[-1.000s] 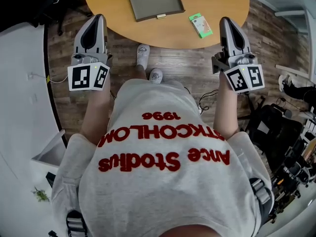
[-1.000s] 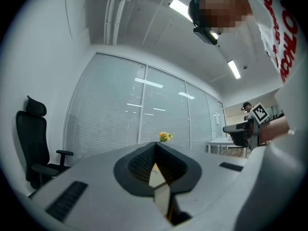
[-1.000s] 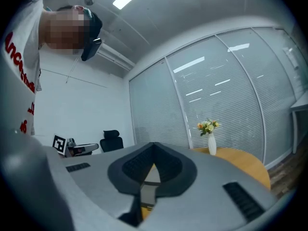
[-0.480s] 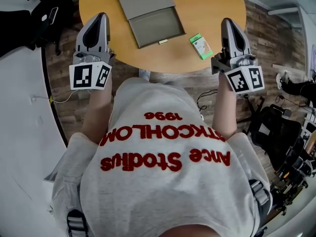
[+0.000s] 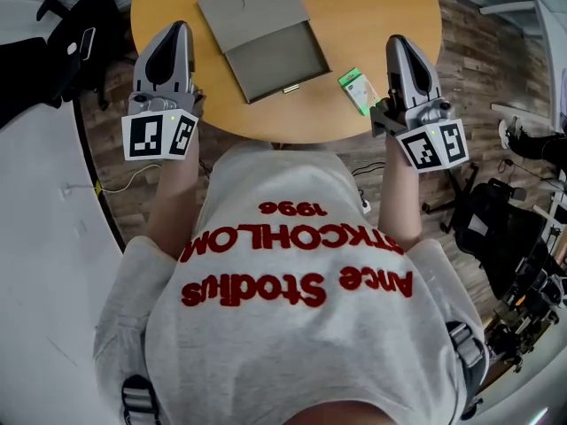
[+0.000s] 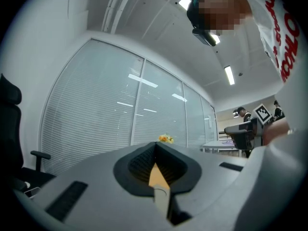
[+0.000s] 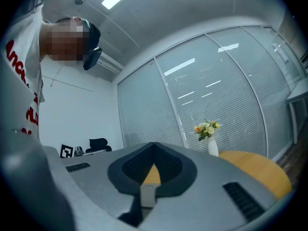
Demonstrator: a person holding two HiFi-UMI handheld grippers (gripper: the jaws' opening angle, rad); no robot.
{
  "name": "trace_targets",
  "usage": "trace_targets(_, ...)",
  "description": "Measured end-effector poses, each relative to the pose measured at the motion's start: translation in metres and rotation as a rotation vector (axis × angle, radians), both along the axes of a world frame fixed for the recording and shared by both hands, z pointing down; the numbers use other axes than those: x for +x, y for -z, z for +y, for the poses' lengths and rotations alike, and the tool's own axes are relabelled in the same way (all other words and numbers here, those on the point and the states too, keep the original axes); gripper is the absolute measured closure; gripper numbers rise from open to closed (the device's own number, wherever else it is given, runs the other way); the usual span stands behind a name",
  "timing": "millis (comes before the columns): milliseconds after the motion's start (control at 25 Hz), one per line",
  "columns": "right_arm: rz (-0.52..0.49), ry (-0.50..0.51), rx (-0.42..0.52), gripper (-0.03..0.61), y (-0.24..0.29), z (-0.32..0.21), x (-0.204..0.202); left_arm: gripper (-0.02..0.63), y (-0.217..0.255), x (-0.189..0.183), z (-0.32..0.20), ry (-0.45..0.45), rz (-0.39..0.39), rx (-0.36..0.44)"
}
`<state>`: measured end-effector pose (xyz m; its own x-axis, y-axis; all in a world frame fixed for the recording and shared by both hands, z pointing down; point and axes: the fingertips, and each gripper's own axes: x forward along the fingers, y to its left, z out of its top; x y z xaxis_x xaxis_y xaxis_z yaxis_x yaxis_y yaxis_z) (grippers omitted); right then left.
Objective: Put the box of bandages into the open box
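In the head view a small green and white box of bandages point(image 5: 358, 89) lies on the round wooden table point(image 5: 372, 16), near its front right edge. Left of it lies the open grey box point(image 5: 266, 47), its lid folded back away from me. My right gripper point(image 5: 399, 44) hovers just right of the bandage box, jaws shut and empty. My left gripper point(image 5: 175, 32) is held over the table's left edge, left of the open box, also shut on nothing. Both gripper views look out level across the room, with the jaws point(image 6: 155, 146) point(image 7: 154, 146) pressed together.
A vase of flowers point(image 7: 208, 134) stands on the far part of the table in the right gripper view. Black office chairs point(image 5: 62, 42) stand left of the table, and bags and gear point(image 5: 505, 237) crowd the floor at right. Glass walls with blinds lie beyond.
The view has shifted forward, so the table, grey box and bandage box now sit closer under the grippers. Both grippers stay shut and level.
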<state>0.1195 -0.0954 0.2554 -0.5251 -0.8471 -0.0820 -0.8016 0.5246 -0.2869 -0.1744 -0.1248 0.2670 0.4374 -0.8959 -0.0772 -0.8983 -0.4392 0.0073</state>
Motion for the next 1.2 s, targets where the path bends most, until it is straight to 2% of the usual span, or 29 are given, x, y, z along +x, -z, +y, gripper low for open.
trace_targets(320, 0.051, 0.071, -0.026, 0.572, -0.007, -0.023, 0.010, 0.607, -0.013, 0.023, -0.010, 0.025, 0.015, -0.033)
trace_targets(760, 0.086, 0.087, -0.071, 0.572, -0.040, -0.034, 0.009, 0.607, -0.031, 0.041, -0.013, -0.022, 0.033, -0.039)
trace_targets(960, 0.111, 0.053, -0.122, 0.571, -0.065, -0.031, 0.017, 0.607, -0.044, 0.057, -0.013, -0.080, 0.024, -0.063)
trace_targets(1200, 0.234, 0.036, -0.251, 0.569, -0.127, -0.018, 0.033, 0.607, -0.068, 0.080, -0.018, -0.153, -0.016, -0.098)
